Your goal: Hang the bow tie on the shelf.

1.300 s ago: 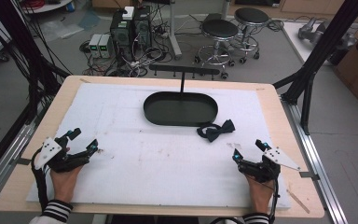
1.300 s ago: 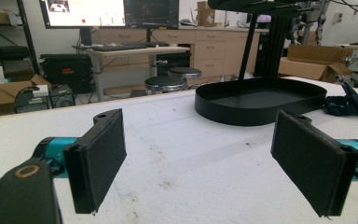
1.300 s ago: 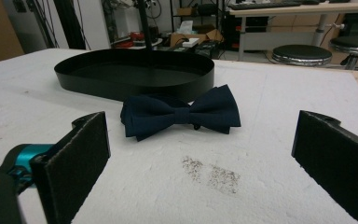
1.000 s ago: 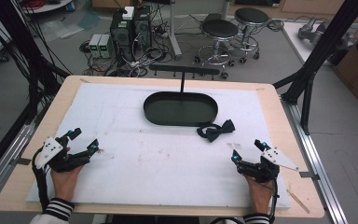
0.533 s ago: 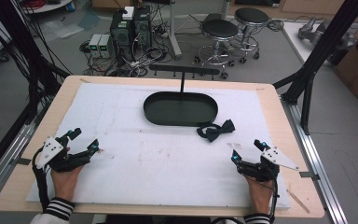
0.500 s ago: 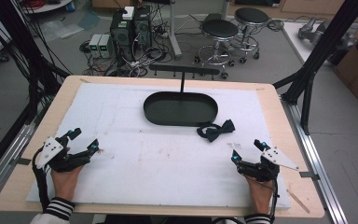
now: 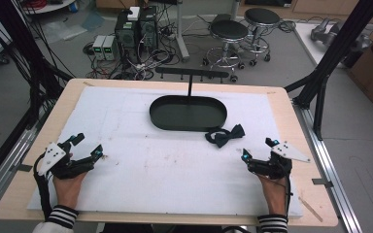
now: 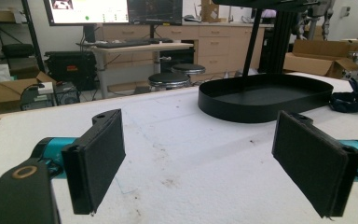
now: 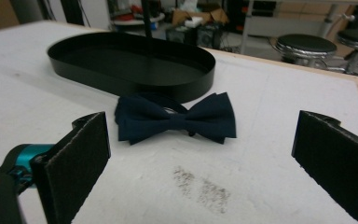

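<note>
Navy bow tie (image 7: 225, 135) lies flat on white mat, just right-front of black oval tray (image 7: 188, 112), long axis crosswise. Right gripper (image 7: 258, 151) nearer, wide open, empty, facing it. Left gripper (image 7: 87, 145) wide open, empty, well apart from tray.

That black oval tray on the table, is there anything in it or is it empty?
Empty. The tray shows only its bare dark floor in the high view and both gripper views; the bow tie lies outside it on the white mat.

Bow tie (image 7: 225, 135) beside oval tray (image 7: 188, 113); both grippers' jaws apart.
</note>
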